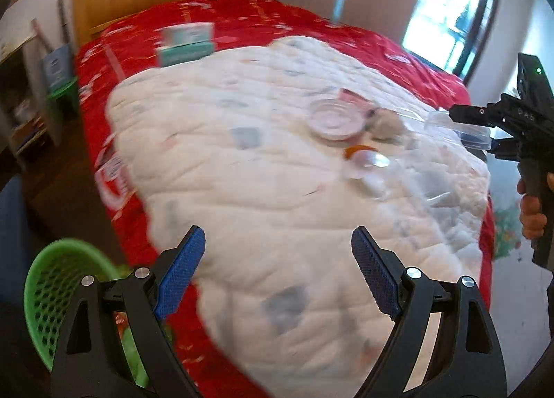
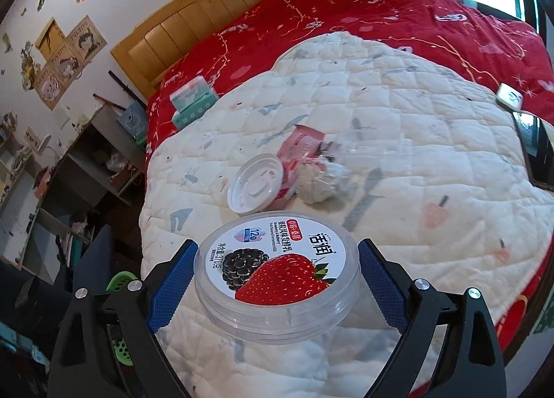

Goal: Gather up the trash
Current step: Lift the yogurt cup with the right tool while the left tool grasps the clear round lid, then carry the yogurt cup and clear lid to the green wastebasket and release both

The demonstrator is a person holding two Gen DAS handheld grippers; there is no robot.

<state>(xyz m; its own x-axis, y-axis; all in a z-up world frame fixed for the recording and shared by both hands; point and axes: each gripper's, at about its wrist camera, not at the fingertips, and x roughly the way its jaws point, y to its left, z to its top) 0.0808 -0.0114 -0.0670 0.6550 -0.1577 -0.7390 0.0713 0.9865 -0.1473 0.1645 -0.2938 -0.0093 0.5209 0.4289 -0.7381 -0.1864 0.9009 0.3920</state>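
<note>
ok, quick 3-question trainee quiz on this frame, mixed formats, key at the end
1. True or false: the right tool grips a clear yogurt tub with a strawberry label.
2. Multiple choice: the left tool is A) shut on the white lid, B) open and holding nothing, C) shut on a tissue.
3. Fill in: the white lid lies on the white quilt beside a pink wrapper and a crumpled ____.

Key: 1 true; 2 B; 3 tissue. The green basket sits low at the left of the left wrist view.
</note>
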